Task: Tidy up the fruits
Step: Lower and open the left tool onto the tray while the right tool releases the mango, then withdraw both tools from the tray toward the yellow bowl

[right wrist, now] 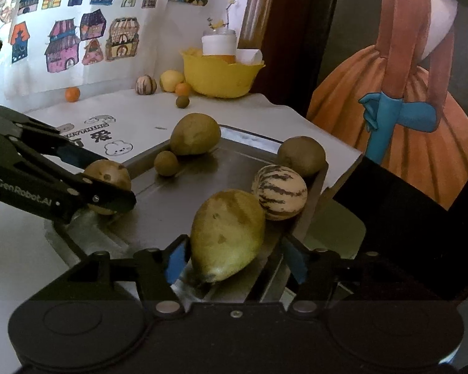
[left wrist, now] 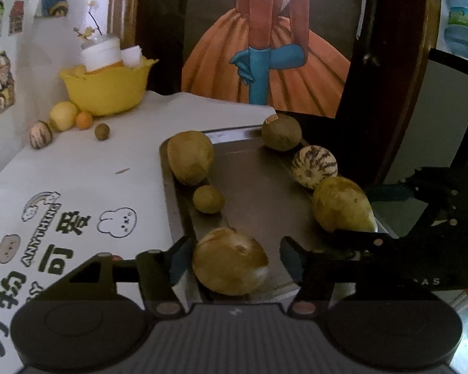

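Observation:
A metal tray (left wrist: pixel 259 187) (right wrist: pixel 184 193) holds several fruits. My left gripper (left wrist: pixel 234 260) is open, its fingers either side of a round brownish fruit (left wrist: pixel 231 261) (right wrist: pixel 109 174) at the tray's near corner. My right gripper (right wrist: pixel 234 257) is open around a yellow-green pear (right wrist: pixel 227 233) (left wrist: pixel 340 208) at the tray's edge. A striped melon (right wrist: pixel 279 191) (left wrist: pixel 313 165) lies beside the pear. Two larger green-brown fruits (left wrist: pixel 190 160) (left wrist: pixel 280 132) and a small round one (left wrist: pixel 207 198) also lie in the tray.
A yellow bowl (left wrist: pixel 109 87) (right wrist: pixel 221 74) with jars stands at the back of the white table. Beside it lie a striped fruit (left wrist: pixel 40 135), a yellow fruit (left wrist: pixel 64 115), a small orange (left wrist: pixel 84 120) and a small green fruit (left wrist: pixel 102 131). Another orange (right wrist: pixel 72 94) lies by the wall.

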`<action>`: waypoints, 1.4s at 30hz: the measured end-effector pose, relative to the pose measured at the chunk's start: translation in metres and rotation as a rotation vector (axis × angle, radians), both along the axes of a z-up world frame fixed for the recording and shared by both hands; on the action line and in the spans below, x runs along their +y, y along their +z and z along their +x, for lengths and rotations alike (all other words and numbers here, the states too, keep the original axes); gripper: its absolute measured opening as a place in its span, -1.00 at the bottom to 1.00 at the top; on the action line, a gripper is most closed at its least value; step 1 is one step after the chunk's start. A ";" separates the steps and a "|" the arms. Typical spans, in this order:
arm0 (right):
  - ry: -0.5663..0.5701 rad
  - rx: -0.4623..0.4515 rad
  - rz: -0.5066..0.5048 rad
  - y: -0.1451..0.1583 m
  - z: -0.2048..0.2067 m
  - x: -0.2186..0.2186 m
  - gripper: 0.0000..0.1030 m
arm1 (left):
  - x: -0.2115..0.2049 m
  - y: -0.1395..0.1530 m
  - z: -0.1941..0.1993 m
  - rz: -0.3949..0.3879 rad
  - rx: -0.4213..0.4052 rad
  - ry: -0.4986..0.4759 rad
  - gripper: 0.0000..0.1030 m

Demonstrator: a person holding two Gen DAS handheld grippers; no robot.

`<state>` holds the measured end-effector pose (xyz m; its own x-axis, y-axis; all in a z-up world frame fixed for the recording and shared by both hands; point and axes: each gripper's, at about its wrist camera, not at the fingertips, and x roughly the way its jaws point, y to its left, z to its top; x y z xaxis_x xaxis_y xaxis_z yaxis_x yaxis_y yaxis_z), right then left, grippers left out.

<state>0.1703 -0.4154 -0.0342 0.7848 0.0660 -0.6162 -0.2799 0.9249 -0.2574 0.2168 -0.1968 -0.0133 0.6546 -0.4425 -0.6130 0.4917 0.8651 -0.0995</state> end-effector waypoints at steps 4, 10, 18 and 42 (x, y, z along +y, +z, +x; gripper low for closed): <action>-0.027 -0.018 0.023 0.005 -0.011 -0.003 0.56 | 0.005 0.009 -0.011 -0.018 -0.013 0.031 0.60; -0.050 -0.058 0.039 0.017 -0.035 -0.001 0.88 | 0.019 0.021 -0.027 -0.051 -0.021 0.079 0.94; -0.074 0.005 0.105 0.024 -0.066 0.013 0.99 | 0.044 0.028 -0.054 -0.083 -0.011 0.109 0.99; 0.031 0.322 0.240 0.022 -0.077 0.117 0.99 | 0.163 0.027 -0.098 0.016 0.054 0.233 0.99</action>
<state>0.0937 -0.2982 -0.0118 0.5497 0.2589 -0.7942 -0.3400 0.9378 0.0703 0.1186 -0.0343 0.0137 0.7035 -0.2734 -0.6560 0.2733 0.9562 -0.1054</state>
